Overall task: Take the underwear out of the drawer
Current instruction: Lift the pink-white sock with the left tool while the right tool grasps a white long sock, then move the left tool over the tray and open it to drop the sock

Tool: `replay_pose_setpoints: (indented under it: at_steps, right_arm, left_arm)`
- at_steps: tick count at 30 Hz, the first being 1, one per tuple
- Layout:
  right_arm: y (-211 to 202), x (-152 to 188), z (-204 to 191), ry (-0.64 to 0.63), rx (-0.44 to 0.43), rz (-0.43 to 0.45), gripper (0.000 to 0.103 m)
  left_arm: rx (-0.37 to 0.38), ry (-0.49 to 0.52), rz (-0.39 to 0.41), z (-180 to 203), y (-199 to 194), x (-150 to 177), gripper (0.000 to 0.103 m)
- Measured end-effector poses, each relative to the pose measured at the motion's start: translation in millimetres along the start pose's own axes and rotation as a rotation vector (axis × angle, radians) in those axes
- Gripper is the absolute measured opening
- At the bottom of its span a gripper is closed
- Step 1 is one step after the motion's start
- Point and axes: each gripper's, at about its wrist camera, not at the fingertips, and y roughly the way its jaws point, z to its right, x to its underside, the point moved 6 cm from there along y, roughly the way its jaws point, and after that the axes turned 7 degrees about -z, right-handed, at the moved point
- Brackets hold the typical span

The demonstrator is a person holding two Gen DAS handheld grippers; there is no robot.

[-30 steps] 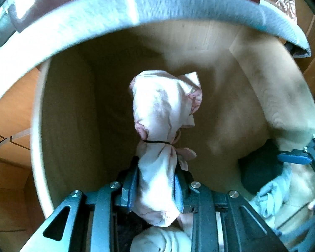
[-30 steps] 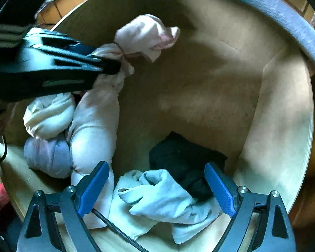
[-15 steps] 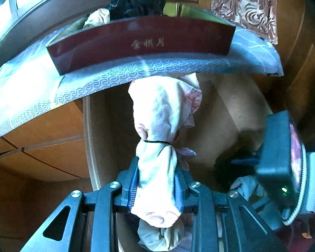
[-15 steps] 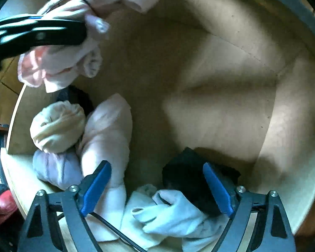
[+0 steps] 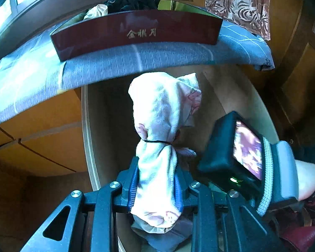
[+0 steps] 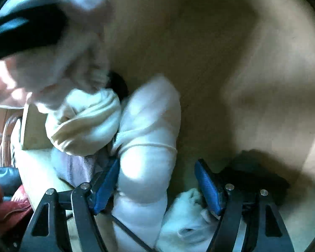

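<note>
— What could go wrong from here?

— My left hand-held gripper pinches the pink underwear roll only by its lower part, below the black tie. The bundle is up above the drawer, and its loose top could sag or slip out, I judge, if I swing it towards the red box on the bed.

— And the right one?

— My right hand-held gripper is spread wide, down in the drawer, straddling a white roll at the near left. The left pad looks to be touching it; the view is blurred. Closing now might also catch the pale garment just beside it.
</note>
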Motion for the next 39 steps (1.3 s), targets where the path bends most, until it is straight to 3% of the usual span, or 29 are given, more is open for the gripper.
replay_pose_setpoints:
  at_steps: [1,4,5,13,20,27,31,39]
  right_arm:
    - [1.6,-2.6,-0.9,-0.006,-0.013,-0.007,0.071]
    - [-1.5,-6.4,-3.1,-0.043,-0.062,0.004,0.048]
    - [-4.3,-7.0,-0.5,-0.032,-0.072,0.009,0.046]
    - [-29.1,-6.9,31.6,0.114,-0.031,0.127,0.044]
    - [-13.7,-15.3,21.7,0.107,-0.047,0.084,0.057]
    - [1.4,-23.4,17.7,0.073,-0.064,0.046,0.054]
    - [5.4,-28.5,29.7,0.077,-0.083,0.03,0.054]
    - [8.8,-31.8,42.8,0.089,-0.103,0.029,0.054]
  left_arm:
    - [0.006,-0.004,0.0,0.5,-0.7,2.3,0.028]
    - [0.03,-0.016,0.007,0.3,-5.0,9.8,0.028]
    - [0.036,-0.017,0.013,1.1,-8.1,12.7,0.028]
    - [0.073,-0.02,0.077,-0.7,-38.2,19.6,0.028]
    - [0.089,-0.009,0.124,-4.3,-69.0,11.9,0.028]
    - [-0.016,0.006,0.183,-24.7,-96.6,-42.4,0.028]
    - [-0.013,0.011,0.207,-39.1,-115.3,-80.0,0.028]
    - [-0.037,-0.064,0.152,-69.9,-95.7,-167.6,0.028]
